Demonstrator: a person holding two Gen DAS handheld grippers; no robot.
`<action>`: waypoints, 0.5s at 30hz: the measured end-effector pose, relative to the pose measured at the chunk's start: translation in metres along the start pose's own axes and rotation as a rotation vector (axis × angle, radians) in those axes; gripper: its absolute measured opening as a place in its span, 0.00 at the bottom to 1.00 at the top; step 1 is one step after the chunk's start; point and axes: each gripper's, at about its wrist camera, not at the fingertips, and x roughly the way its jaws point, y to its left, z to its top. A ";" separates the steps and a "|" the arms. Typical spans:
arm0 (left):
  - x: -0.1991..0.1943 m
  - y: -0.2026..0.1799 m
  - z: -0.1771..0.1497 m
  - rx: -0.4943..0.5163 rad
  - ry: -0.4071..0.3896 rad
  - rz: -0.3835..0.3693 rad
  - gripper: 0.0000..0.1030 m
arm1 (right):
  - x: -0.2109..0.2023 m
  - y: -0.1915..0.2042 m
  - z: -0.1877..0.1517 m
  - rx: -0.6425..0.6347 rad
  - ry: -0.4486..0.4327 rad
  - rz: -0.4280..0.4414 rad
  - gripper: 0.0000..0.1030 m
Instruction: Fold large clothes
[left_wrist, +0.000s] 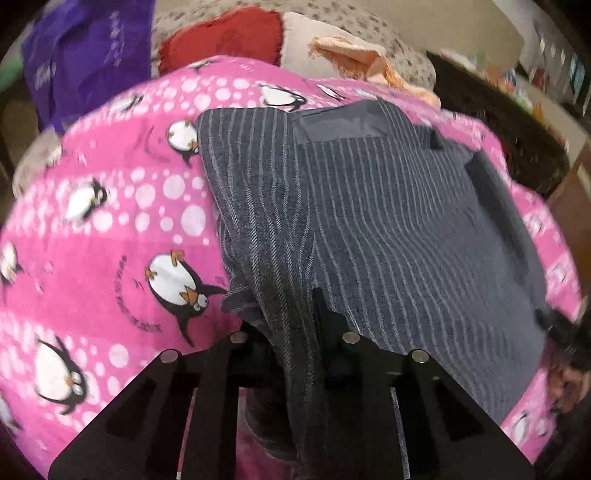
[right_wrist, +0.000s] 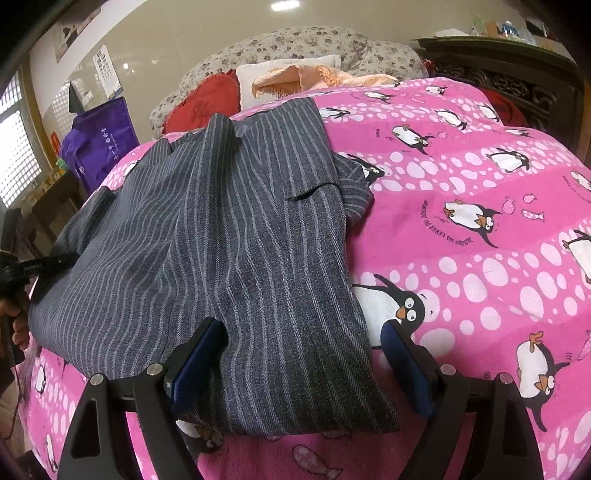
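Note:
A dark grey pinstriped garment (right_wrist: 236, 236) lies partly folded on a bed with a pink penguin blanket (right_wrist: 461, 177). In the left wrist view my left gripper (left_wrist: 291, 332) is shut on a bunched edge of the garment (left_wrist: 369, 206), which hangs between its fingers. In the right wrist view my right gripper (right_wrist: 303, 354) is open, its blue-padded fingers (right_wrist: 195, 354) straddling the garment's near corner, which lies flat between them. The left gripper (right_wrist: 33, 266) shows at the garment's left edge.
Pillows lie at the bed's head: a red one (right_wrist: 203, 103), a white one (right_wrist: 280, 77) with an orange cloth (right_wrist: 317, 77), and a floral one (right_wrist: 303, 44). A purple bag (right_wrist: 99, 144) stands left of the bed. A dark carved wooden cabinet (right_wrist: 509, 81) stands at the right.

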 end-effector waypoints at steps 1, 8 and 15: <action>0.001 -0.004 0.001 0.034 0.006 0.013 0.15 | -0.002 0.000 0.000 0.000 -0.002 -0.012 0.84; 0.011 -0.013 0.002 0.178 0.014 0.062 0.25 | -0.047 -0.006 -0.004 -0.133 -0.044 -0.244 0.84; 0.003 -0.003 0.011 0.030 0.074 -0.005 0.13 | -0.061 -0.043 -0.011 -0.117 0.012 -0.410 0.84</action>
